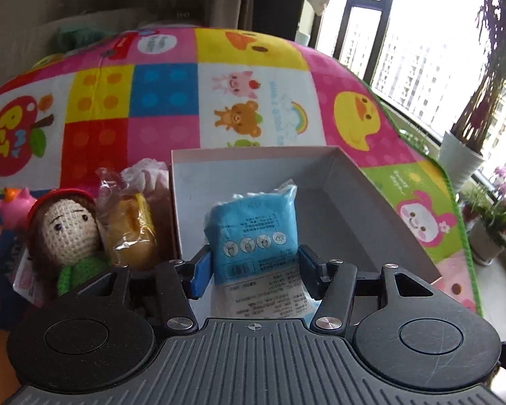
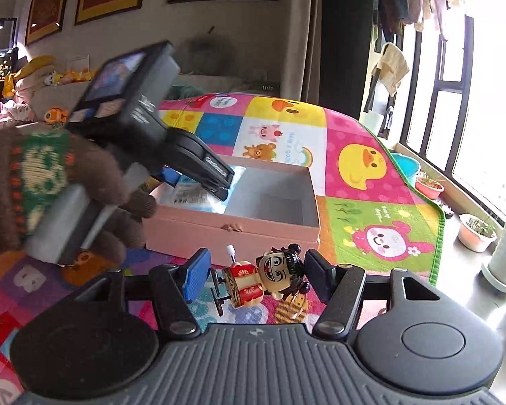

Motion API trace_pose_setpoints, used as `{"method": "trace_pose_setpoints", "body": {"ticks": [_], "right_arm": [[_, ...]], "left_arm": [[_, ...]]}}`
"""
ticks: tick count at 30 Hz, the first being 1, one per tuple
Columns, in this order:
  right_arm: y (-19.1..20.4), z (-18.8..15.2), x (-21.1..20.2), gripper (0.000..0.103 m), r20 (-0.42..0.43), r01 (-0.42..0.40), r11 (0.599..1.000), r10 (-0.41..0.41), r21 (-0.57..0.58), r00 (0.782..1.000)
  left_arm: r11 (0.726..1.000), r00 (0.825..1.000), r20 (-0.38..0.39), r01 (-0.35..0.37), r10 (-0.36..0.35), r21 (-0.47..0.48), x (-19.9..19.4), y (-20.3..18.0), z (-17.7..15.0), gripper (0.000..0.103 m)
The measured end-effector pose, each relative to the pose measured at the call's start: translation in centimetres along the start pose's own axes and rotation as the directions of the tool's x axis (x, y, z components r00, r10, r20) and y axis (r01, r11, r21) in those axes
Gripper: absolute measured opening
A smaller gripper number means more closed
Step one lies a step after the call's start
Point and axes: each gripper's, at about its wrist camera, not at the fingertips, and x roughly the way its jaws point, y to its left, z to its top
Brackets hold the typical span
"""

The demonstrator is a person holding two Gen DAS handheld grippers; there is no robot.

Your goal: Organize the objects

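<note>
While over box (image 1: 371,202), blue packet (image 1: 253,226) stands upright, long axis vertical.

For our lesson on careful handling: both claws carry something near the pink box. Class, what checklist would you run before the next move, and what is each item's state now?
1. Left claw grips the blue packet on both sides: ok.
2. Packet is over the open pink box: ok.
3. Box has free floor for more items: ok, its right half is bare.
4. Right claw holds the wind-up figure firmly: cannot tell; the figure sits between the pads, but contact is unclear.
5. Figure is over the box: not ok, it is in front of the near wall.
6. The crochet doll and wrapped bun lie outside the box, clear of the packet: ok.
</note>
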Motion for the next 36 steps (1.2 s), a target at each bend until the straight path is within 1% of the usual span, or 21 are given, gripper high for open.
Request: {"method": "trace_pose_setpoints", "body": {"ticks": [1,4,6,7,9,11,13,15,16,17,18,19,20,22,23,25,28,31,32,34,36], "right_arm": [[0.1,0.1,0.2,0.062,0.004,-0.002,1.0,0.002,-0.003,1.0],[0.1,1.4,0.4,0.062,0.029,-0.013,1.0,0.013,0.002,0.999],[0.0,2.6,0.7,0.062,0.052,-0.006,1.0,0.006,-0.001,0.999],[-0.1,3.4,1.0,0.062,0.063,0.0,1.0,0.0,0.003,0.998],[-0.6,4.9,2.0,0.062,0.073,0.001,1.0,-0.002,0.023,0.997],[-1.3,6.7,3.7,0.062,0.061,-0.008,0.998,0.005,0.056,0.998],[-1.8,8.3,5.8,0.062,0.039,-0.013,0.996,0.01,0.091,0.999],[-1.9,9.3,8.2,0.064,-0.003,-0.006,0.994,0.006,0.105,1.0],[-1.8,9.6,9.3,0.07,-0.033,-0.001,0.995,0.004,0.105,0.999],[-1.5,9.7,10.3,0.073,-0.057,0.014,0.995,-0.009,0.1,0.998],[-1.1,9.6,10.8,0.077,-0.068,0.036,0.995,-0.03,0.093,0.997],[-0.6,9.3,10.9,0.077,-0.072,0.043,0.996,-0.037,0.081,0.997],[-0.1,9.1,10.7,0.078,-0.073,0.029,0.997,-0.024,0.074,0.997],[1.0,8.5,10.0,0.083,-0.071,-0.001,0.997,0.006,0.074,0.997],[1.6,8.3,9.6,0.083,-0.071,-0.012,0.998,0.017,0.066,0.997],[3.0,7.8,8.7,0.083,-0.074,-0.032,0.999,0.035,0.036,0.997],[4.8,7.0,7.5,0.084,-0.084,-0.059,0.998,0.058,-0.011,0.995],[6.2,6.3,6.3,0.085,-0.091,-0.076,0.996,0.071,-0.052,0.993],[6.7,6.1,6.0,0.085,-0.094,-0.083,0.995,0.077,-0.062,0.993],[7.7,5.8,5.5,0.085,-0.098,-0.108,0.991,0.101,-0.077,0.99],[9.0,5.6,5.2,0.085,-0.09,-0.131,0.985,0.122,-0.111,0.988]], "left_arm": [[1.0,1.0,0.022,0.019,-0.019,-0.011,-0.8,0.5,-0.1,0.056],[0.997,0.996,0.06,0.073,-0.072,-0.011,-3.5,1.9,-0.1,0.056],[0.994,0.99,0.095,0.11,-0.107,-0.022,-5.7,3.2,-0.8,0.056],[0.993,0.986,0.12,0.114,-0.112,-0.017,-6.9,4.0,-1.4,0.056],[0.996,0.982,0.167,0.092,-0.091,0.003,-9.3,5.5,-2.9,0.056],[0.999,0.981,0.185,0.049,-0.052,0.02,-11.0,7.0,-4.4,0.056],[1.0,0.985,0.174,0.0,-0.002,0.008,-12.3,9.0,-5.9,0.056],[0.999,0.988,0.147,-0.04,0.044,-0.033,-13.0,11.3,-7.3,0.056],[0.996,0.989,0.13,-0.056,0.064,-0.064,-13.2,12.4,-7.8,0.056],[0.993,0.991,0.111,-0.069,0.079,-0.098,-13.4,13.6,-8.3,0.056],[0.989,0.992,0.093,-0.072,0.084,-0.13,-13.5,14.5,-8.8,0.056],[0.987,0.994,0.078,-0.063,0.076,-0.15,-13.7,15.2,-9.2,0.056],[0.986,0.996,0.063,-0.048,0.058,-0.16,-13.7,15.5,-9.6,0.056],[0.986,0.999,0.029,-0.009,0.014,-0.164,-13.4,15.2,-10.1,0.056],[0.987,1.0,0.018,0.005,-0.002,-0.158,-13.0,14.7,-10.2,0.056],[0.992,1.0,0.003,0.01,-0.01,-0.127,-12.1,13.3,-10.4,0.056],[0.996,0.999,-0.021,-0.051,0.05,-0.066,-10.5,11.1,-10.8,0.056],[0.992,0.992,-0.042,-0.119,0.118,-0.029,-8.9,10.2,-11.2,0.056],[0.991,0.991,-0.047,-0.128,0.127,-0.029,-8.5,10.2,-11.4,0.058],[0.991,0.991,-0.041,-0.127,0.126,-0.042,-8.4,10.6,-11.6,0.057],[0.989,0.989,-0.035,-0.145,0.143,-0.041,-8.9,11.3,-11.8,0.057]]}}
